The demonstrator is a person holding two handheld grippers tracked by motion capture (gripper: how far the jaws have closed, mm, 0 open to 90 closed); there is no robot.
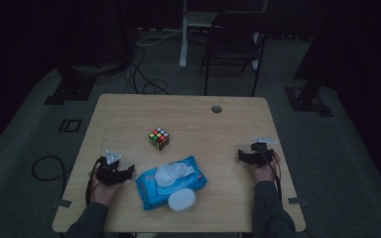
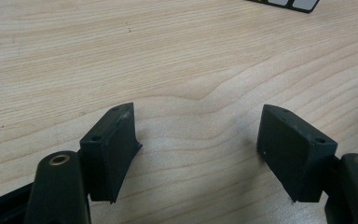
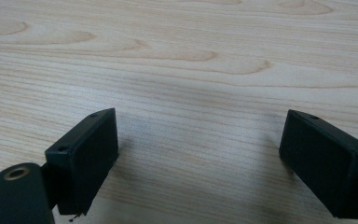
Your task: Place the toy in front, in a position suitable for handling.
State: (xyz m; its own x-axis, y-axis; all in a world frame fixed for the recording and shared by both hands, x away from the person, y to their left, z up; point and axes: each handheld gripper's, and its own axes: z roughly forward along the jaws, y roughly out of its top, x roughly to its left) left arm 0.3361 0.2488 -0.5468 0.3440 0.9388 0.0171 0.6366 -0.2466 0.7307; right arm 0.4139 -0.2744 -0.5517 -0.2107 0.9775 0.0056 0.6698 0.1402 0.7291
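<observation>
our left gripper (image 1: 129, 171) rests on the pale wooden table (image 1: 228, 129) with jaws wide apart and empty; just beside them lies the blue soft pack of wet wipes (image 1: 171, 182), beyond them the multicoloured puzzle cube (image 1: 159, 138). our right gripper (image 1: 242, 155), jaws likewise spread and empty, sits well apart.
</observation>
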